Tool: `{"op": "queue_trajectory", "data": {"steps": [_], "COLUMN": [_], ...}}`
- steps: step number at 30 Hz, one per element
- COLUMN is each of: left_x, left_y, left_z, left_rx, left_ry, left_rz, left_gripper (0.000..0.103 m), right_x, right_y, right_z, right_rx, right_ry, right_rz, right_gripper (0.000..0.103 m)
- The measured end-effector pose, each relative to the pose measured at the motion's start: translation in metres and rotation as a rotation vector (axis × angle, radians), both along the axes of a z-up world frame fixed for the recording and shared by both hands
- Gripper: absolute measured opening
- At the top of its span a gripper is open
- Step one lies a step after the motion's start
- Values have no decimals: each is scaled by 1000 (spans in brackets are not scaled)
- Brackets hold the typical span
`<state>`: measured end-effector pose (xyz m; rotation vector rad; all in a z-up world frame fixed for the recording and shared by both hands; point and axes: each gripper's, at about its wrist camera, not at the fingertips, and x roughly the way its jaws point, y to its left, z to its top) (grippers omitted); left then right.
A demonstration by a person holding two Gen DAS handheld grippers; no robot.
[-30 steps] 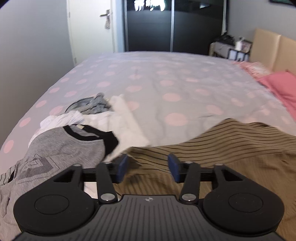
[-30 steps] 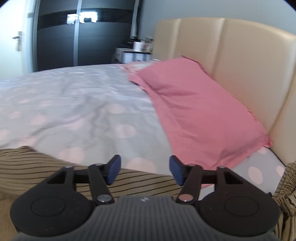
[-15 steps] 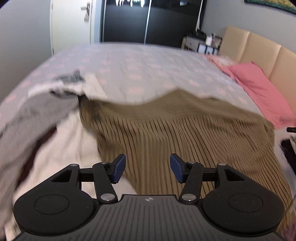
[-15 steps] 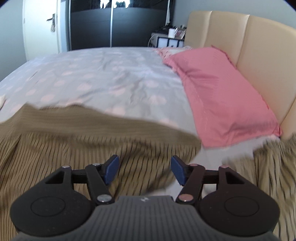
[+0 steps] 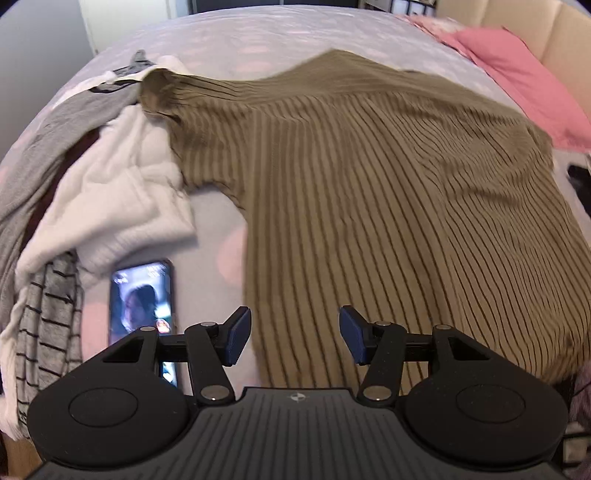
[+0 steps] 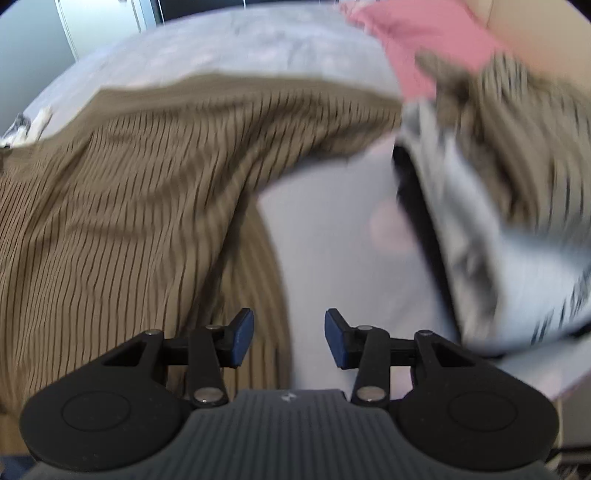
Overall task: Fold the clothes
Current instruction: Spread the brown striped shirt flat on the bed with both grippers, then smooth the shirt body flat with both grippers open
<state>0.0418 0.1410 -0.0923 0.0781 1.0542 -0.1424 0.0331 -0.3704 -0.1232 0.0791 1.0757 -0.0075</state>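
Left wrist view:
Left tongs [image 5: 294, 339]: wide apart, holding nothing.
Sweater [image 5: 369, 192]: brown, striped, spread on bed [image 5: 258, 40] ahead of tongs.
Pile [image 5: 110, 177]: white and grey clothes, ahead left.
Phone [image 5: 142, 295]: screen lit, just left of tongs.

Right wrist view:
Right tongs [image 6: 289, 338]: wide apart, holding nothing.
Sweater [image 6: 129, 177]: ahead left, blurred.
Pillow [image 6: 424, 33]: pink, far ahead right.

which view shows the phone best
The left wrist view. The phone lies screen-up and lit on the bedspread, beside the white sweater, partly hidden by the left tool. The right wrist view is blurred and does not show it.
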Motion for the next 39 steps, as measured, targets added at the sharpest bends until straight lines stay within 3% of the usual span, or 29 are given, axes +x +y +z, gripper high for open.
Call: {"op": "queue_trajectory", "data": {"steps": [7, 8, 10, 13, 20, 24, 30, 33, 36, 39], "left_x": [-13, -14, -15, -15, -12, -10, -11, -14, -14, -14], "left_y": [-30, -32, -34, -33, -35, -35, -32, -27, -18, -9], "left_z": [-6, -8, -11, -15, -14, -13, -13, -12, -14, -16], "left_rx": [87, 97, 107, 115, 110, 103, 105, 100, 84, 68], "left_ry": [-23, -17, -1, 21, 32, 37, 44, 49, 61, 78], "left_rz": [-100, -100, -94, -75, -70, -71, -53, -35, -9, 19], "left_gripper": [51, 51, 51, 51, 51, 51, 51, 51, 51, 51], "right_x": [-17, -17, -18, -20, -45, -67, -74, -70, -65, -57], "right_y": [1, 2, 2, 3, -13, -23, -49, -44, -36, -22], "right_z": [-25, -26, -29, -32, 10, 28, 16, 11, 29, 52], "right_rx": [31, 33, 37, 43, 5, -110, -86, -113, -151, -144], "right_ry": [95, 98, 104, 114, 172, 251, 381, 404, 309, 151], "right_rz": [-31, -31, -33, -36, -108, -108, -170, -156, -144, -133], "right_gripper": [45, 41, 7, 1, 1, 0, 1, 7, 33, 35]}}
